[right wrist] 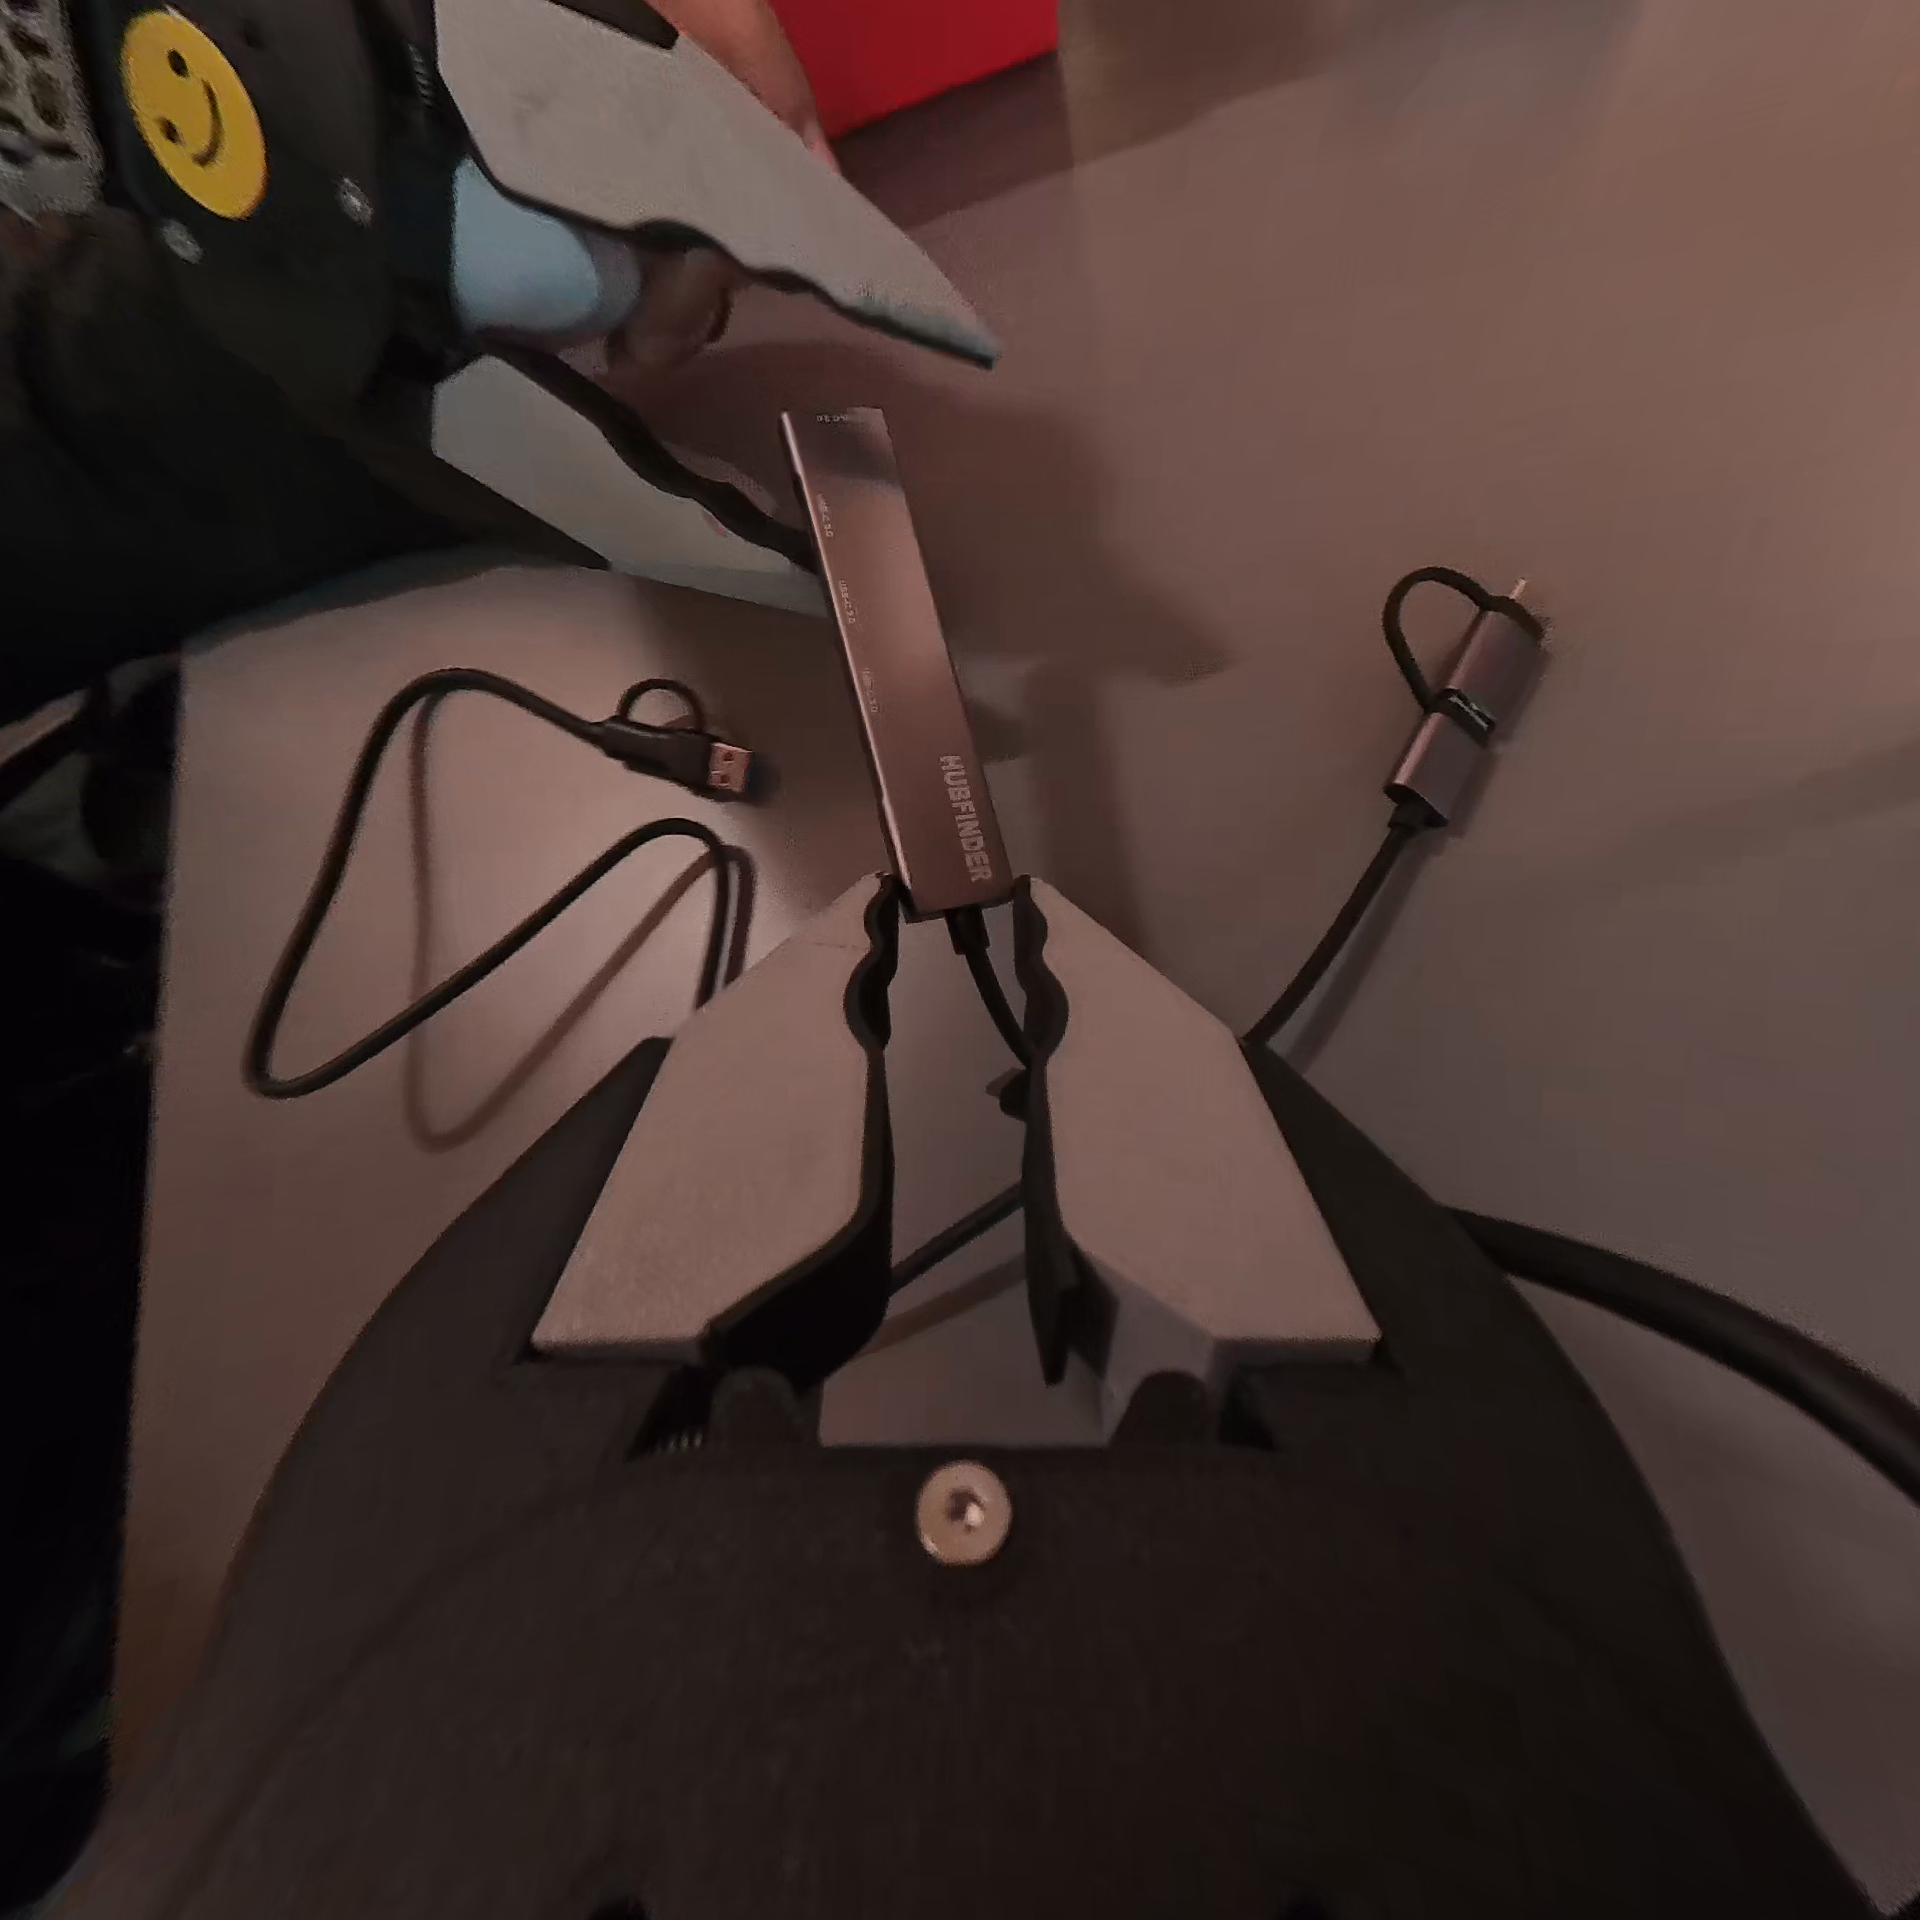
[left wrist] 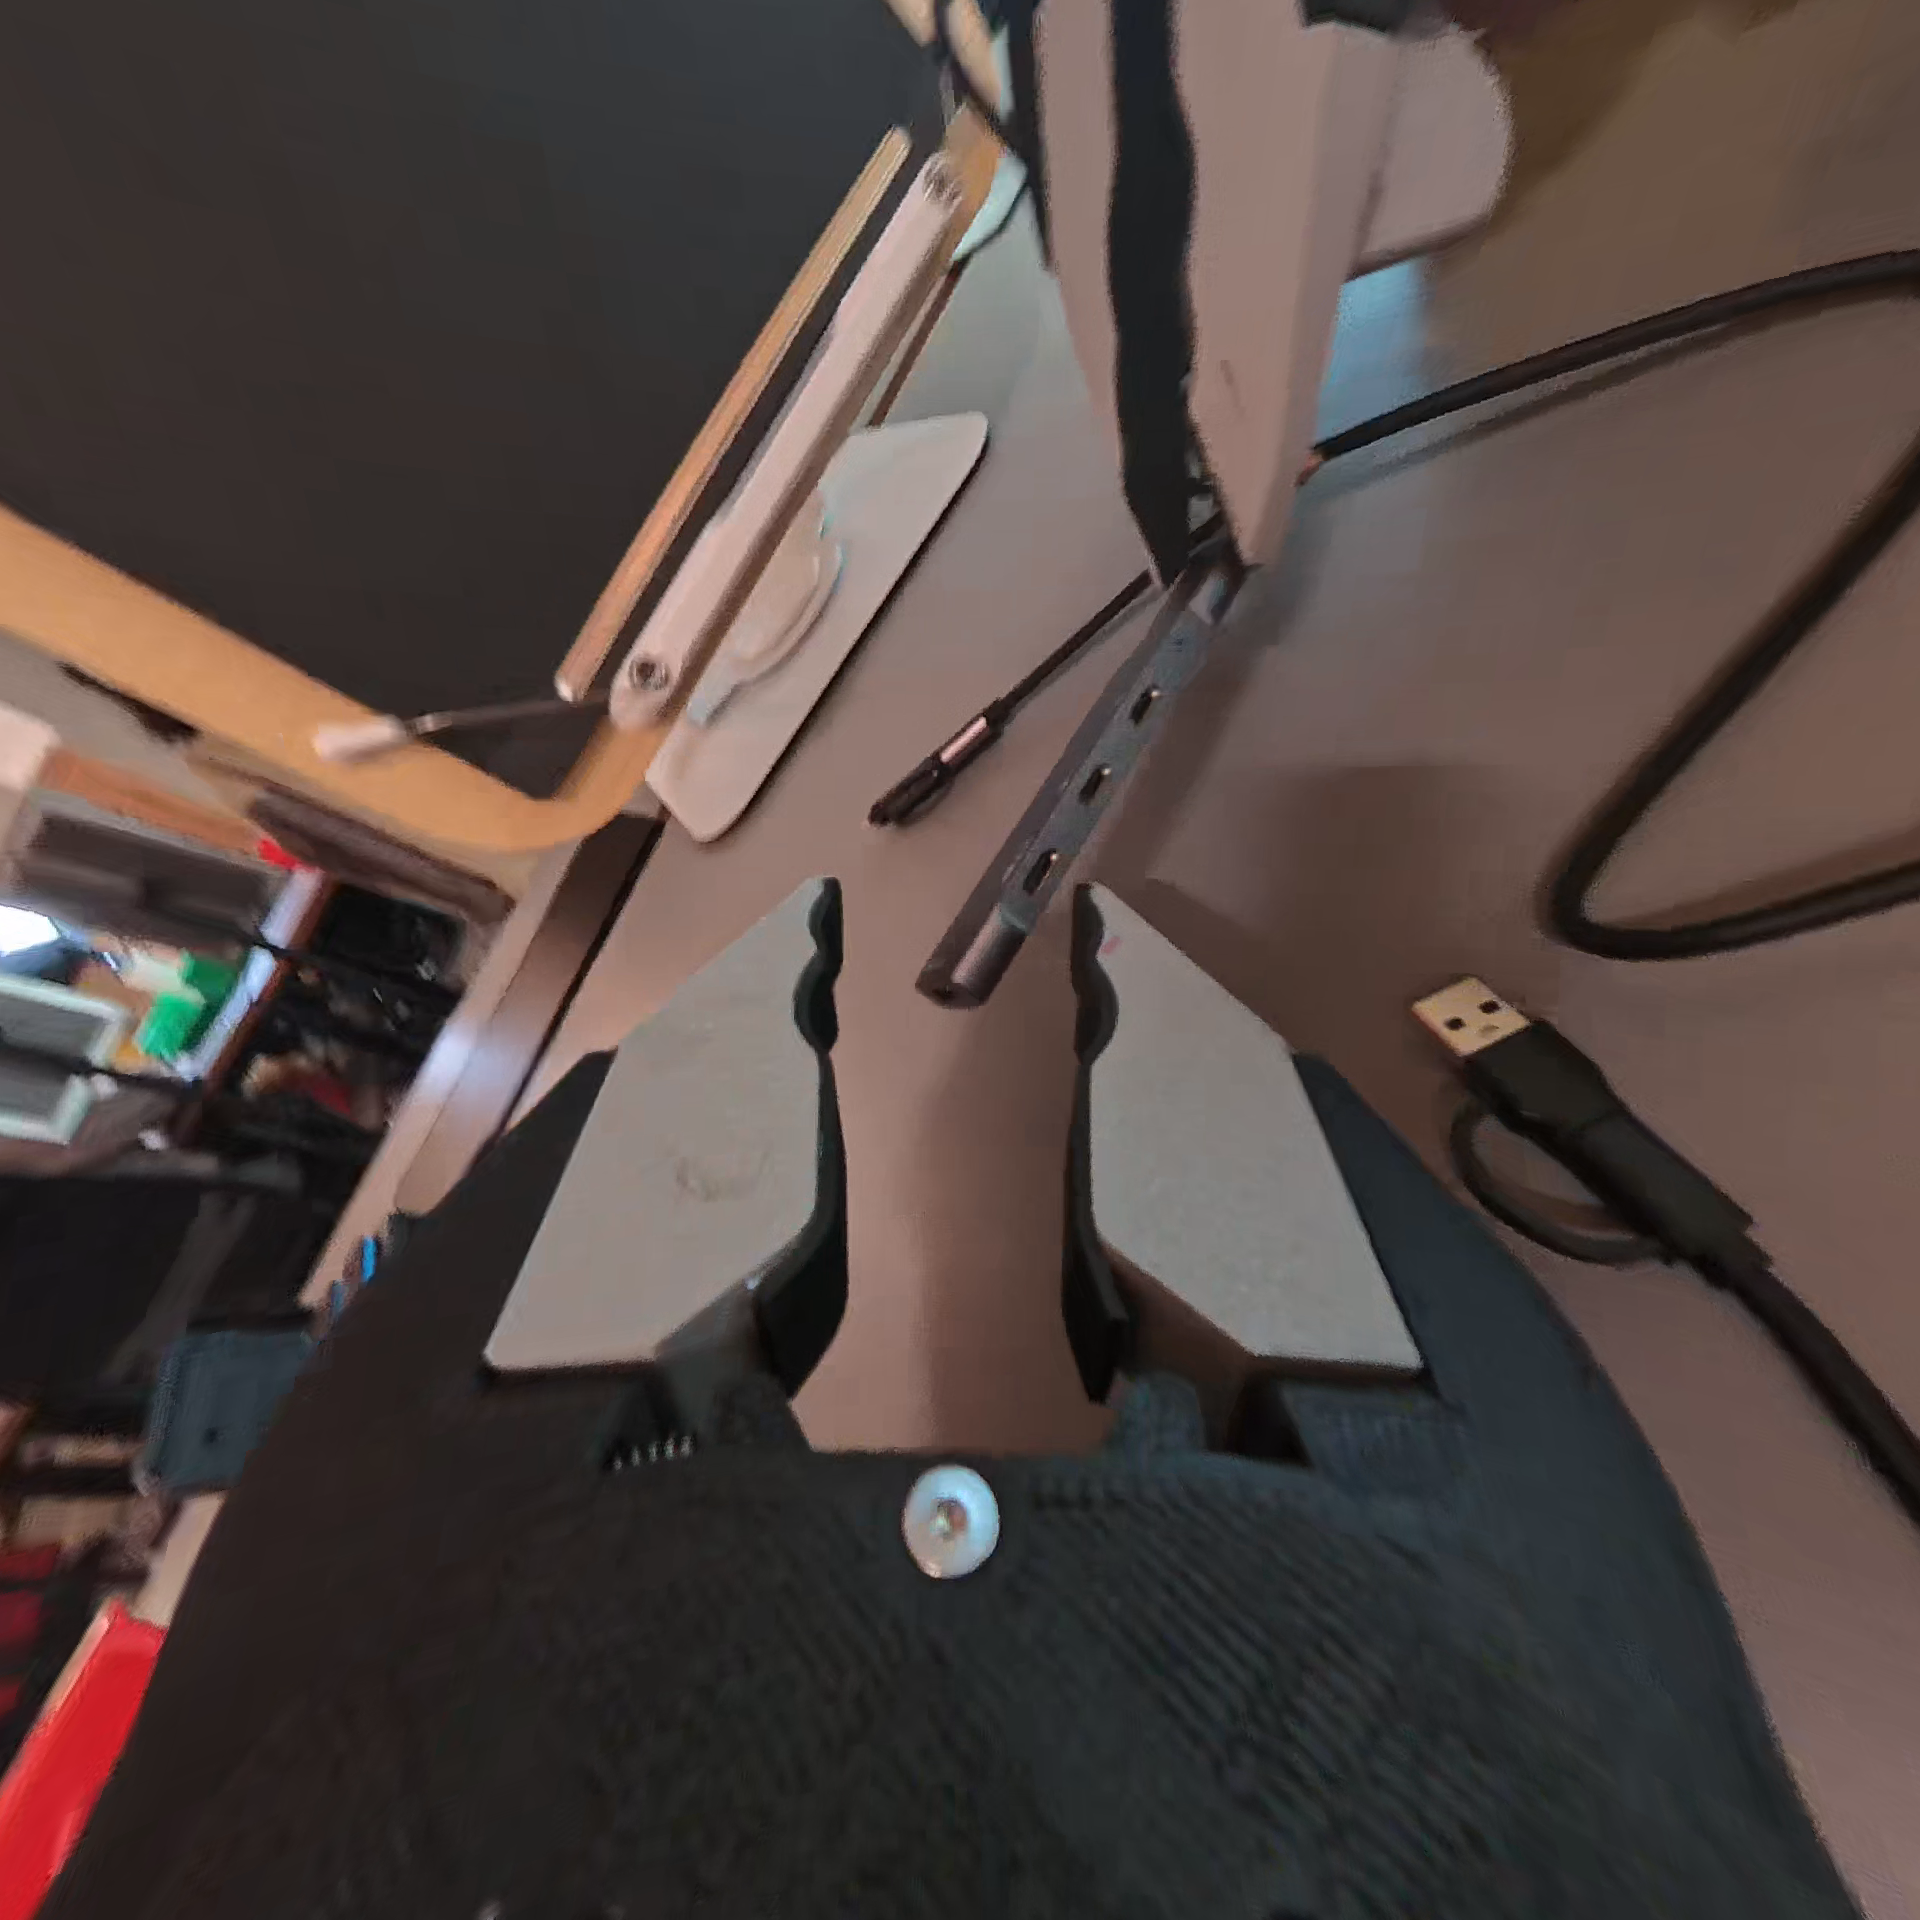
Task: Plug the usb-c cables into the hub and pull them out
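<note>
A slim grey hub (left wrist: 1081, 790) lies on the brown table, with three empty ports showing along its side. My right gripper (right wrist: 951, 896) is shut on the hub's (right wrist: 904, 644) cable end; it also shows in the left wrist view (left wrist: 1216, 551). My left gripper (left wrist: 956, 925) is open and empty, and the hub's free end lies in the gap between its fingers, untouched. It also shows at upper left of the right wrist view (right wrist: 899, 468). A black cable with a USB-A plug (left wrist: 1475, 1023) (right wrist: 717, 764) lies loose beside the hub. A second cable end (left wrist: 940, 769) with a grey adapter (right wrist: 1449, 727) lies on the other side.
A monitor stand base (left wrist: 883, 499) and a dark screen (left wrist: 416, 312) stand behind the hub. A red box (right wrist: 935, 52) sits at the table's far side. The black cable loops (right wrist: 312, 935) over the table (right wrist: 1558, 364). Shelves with clutter show beyond the table edge (left wrist: 156, 1039).
</note>
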Tool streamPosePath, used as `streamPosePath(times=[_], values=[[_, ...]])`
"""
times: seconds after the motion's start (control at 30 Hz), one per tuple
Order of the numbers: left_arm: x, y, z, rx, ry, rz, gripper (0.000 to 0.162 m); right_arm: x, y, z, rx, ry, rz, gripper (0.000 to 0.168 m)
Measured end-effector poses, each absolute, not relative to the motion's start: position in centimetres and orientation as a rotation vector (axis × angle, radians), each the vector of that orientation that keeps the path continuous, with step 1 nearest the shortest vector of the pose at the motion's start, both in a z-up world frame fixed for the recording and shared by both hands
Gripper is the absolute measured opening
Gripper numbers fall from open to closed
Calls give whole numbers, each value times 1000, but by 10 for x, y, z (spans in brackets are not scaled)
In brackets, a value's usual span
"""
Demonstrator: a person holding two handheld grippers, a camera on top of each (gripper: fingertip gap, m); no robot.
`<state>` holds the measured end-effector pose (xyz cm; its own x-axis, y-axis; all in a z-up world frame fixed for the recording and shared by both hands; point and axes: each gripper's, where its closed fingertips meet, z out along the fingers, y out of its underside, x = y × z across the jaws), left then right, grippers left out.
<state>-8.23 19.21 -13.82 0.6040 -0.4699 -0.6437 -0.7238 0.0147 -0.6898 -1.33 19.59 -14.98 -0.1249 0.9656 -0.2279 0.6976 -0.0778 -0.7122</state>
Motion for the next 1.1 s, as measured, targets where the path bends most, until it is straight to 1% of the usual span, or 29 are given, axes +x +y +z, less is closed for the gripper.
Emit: streamPosePath(times=[0.13,0.17,0.2,0.27,0.3,0.47,0.53,0.57,0.7,0.73,0.8,0.87,0.9,0.97,1.1], values=[[-65,180,-132,-1485,1121,292,15,-10,192,-139,-1769,-1840,1092,19],[-62,177,-134,-1494,1152,261,13,-9,194,-135,-1766,-1818,1103,12],[-57,173,-137,-1515,1174,198,8,-9,197,-130,-1763,-1780,1135,11],[-54,172,-133,-1516,1152,149,7,-10,199,-116,-1765,-1691,1268,9],[-54,172,-132,-1519,1144,136,7,-10,201,-110,-1764,-1648,1329,0],[-62,174,-130,-1620,1058,-24,7,-11,215,-96,-1756,-1512,1368,0],[-65,175,-128,-1637,1030,-46,7,-12,213,-95,-1743,-1534,1330,6],[-65,175,-128,-1644,1026,-56,7,-12,211,-97,-1731,-1564,1296,12],[-62,174,-135,-1674,1048,-93,7,-21,189,-96,-1534,-1713,1161,43],[-60,173,-136,-1672,1054,-100,7,-25,182,-95,-1459,-1743,1126,42],[-57,172,-135,-1664,1066,-109,7,-29,174,-100,-1363,-1811,1011,34],[-56,170,-132,-1648,1066,-112,7,-32,174,-113,-1337,-1871,861,25],[-54,169,-129,-1636,1067,-124,7,-33,176,-118,-1334,-1887,802,24],[-50,165,-124,-1604,1070,-147,7,-35,181,-122,-1334,-1880,733,12],[-49,165,-117,-1564,1040,-157,7,-35,181,-116,-1305,-1848,784,11]])
